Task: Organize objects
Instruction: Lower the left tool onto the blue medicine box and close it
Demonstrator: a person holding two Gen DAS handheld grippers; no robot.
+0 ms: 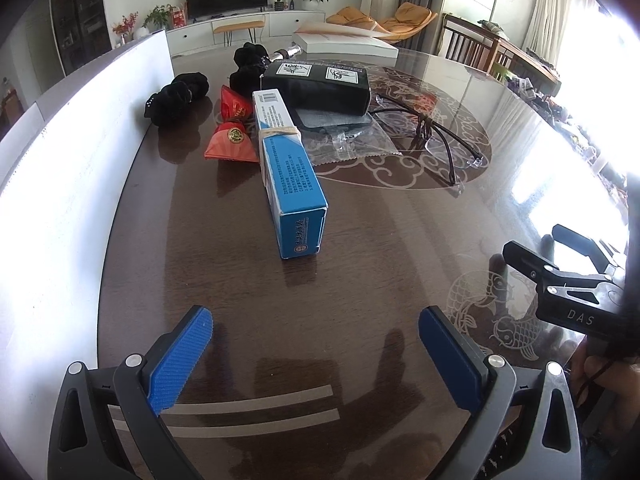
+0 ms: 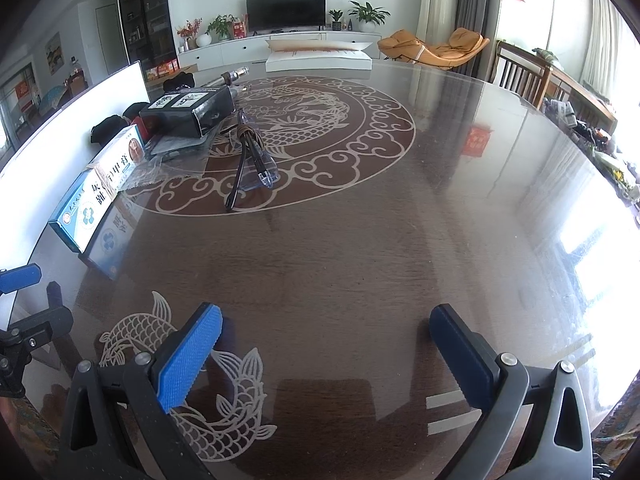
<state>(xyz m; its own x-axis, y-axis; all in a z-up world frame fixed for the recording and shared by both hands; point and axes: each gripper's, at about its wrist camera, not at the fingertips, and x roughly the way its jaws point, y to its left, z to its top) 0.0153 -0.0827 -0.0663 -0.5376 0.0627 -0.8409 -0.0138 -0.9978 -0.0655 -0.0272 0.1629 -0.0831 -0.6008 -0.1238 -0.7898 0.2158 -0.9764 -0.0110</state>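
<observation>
Both hand-held grippers released and empty. Left hand-held gripper [image 1: 316,344] hovers low over the tabletop [image 1: 400,240], jaws wide apart; right hand-held gripper [image 2: 326,344] likewise, over the fish inlay.

Clutter sits in a loose pile at 12 o'clock from the left gripper:
- blue carton [image 1: 290,168], rubber-banded, end face toward us, nearest item
- two red wrapped packets [image 1: 232,132] just beside it at 10 o'clock
- black box [image 1: 320,88] behind it, lying partly on a grey pouch in clear wrap [image 1: 340,128]
- glasses [image 1: 440,136] at 1 o'clock, folded, touching the wrap edge
- black fabric bundles [image 1: 176,96] at 11 o'clock by the white board [image 1: 80,160]

We judge sorting hasn't started: nothing held, nothing grouped.

Next move, likely: left gripper straight ahead onto the blue carton, jaws across its narrow width. Carton looks like two boxes banded together, though the distortion makes that unsure. The glasses need a light pinch at the bridge.
</observation>
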